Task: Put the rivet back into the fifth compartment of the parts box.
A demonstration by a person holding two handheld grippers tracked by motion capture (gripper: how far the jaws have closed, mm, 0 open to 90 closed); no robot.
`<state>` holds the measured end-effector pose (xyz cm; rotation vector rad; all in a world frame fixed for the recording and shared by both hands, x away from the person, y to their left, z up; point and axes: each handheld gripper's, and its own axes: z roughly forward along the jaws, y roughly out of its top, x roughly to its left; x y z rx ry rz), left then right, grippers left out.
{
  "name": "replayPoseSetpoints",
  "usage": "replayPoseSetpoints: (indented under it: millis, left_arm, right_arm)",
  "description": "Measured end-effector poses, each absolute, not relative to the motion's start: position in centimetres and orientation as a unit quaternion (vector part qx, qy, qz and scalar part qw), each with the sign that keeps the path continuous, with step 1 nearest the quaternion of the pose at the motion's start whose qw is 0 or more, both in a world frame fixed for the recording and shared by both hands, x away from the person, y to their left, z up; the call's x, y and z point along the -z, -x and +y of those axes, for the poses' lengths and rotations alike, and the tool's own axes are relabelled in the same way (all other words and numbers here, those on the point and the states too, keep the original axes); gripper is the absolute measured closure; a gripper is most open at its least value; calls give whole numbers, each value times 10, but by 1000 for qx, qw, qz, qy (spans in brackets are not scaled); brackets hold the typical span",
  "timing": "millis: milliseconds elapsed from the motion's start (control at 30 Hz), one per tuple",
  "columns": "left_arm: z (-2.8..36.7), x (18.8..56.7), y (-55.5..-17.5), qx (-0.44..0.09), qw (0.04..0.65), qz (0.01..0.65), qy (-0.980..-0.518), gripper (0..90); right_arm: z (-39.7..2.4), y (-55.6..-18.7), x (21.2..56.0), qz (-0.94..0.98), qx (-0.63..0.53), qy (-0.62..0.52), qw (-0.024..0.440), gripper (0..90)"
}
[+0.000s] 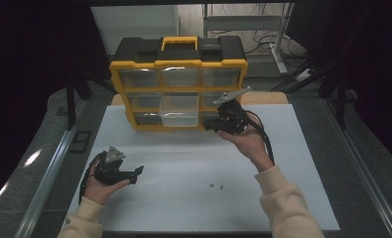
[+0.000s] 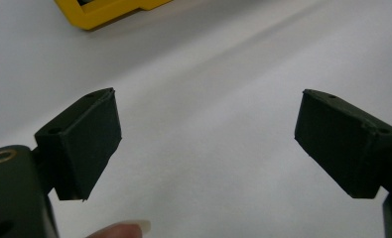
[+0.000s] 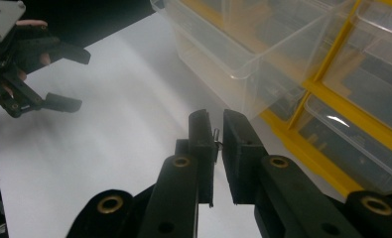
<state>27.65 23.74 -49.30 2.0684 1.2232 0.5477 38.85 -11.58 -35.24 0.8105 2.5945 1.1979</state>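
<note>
High view shows one yellow organiser (image 1: 178, 89) with nine clear drawers, the middle drawer (image 1: 179, 110) pulled out, and two small screws (image 1: 216, 186) lying on the white worktop (image 1: 183, 198) well in front of it. Right tool (image 1: 222, 125) sits just beside the open drawer; right gripper view reveals a third small screw (image 3: 216, 136) pinched between its nearly closed jaws. Left tool (image 1: 136, 172), near the organiser's left front, hangs released and empty, jaws spread wide in left gripper view.
</note>
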Motion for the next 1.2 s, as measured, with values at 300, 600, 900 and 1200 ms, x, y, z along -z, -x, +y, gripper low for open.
replayPoseSetpoints:
  millis: [300, 600, 900, 1200]
  left_arm:
    - [237, 493, -277, -210, 333, 469, -791, 115]
    - [237, 493, -276, -211, 334, 469, -790, 115]
    - [237, 493, -277, -210, 335, 469, -790, 115]
    - [238, 492, -276, -210, 337, 470, -789, 116]
  right_arm:
    - [-113, -392, 344, 869, -406, -270, 89, 826]
    - [-105, -397, 336, 868, -410, -264, 93, 826]
    - [-92, -400, 326, 869, -412, -258, 95, 826]
    - [-86, -408, 324, 867, -410, -264, 98, 826]
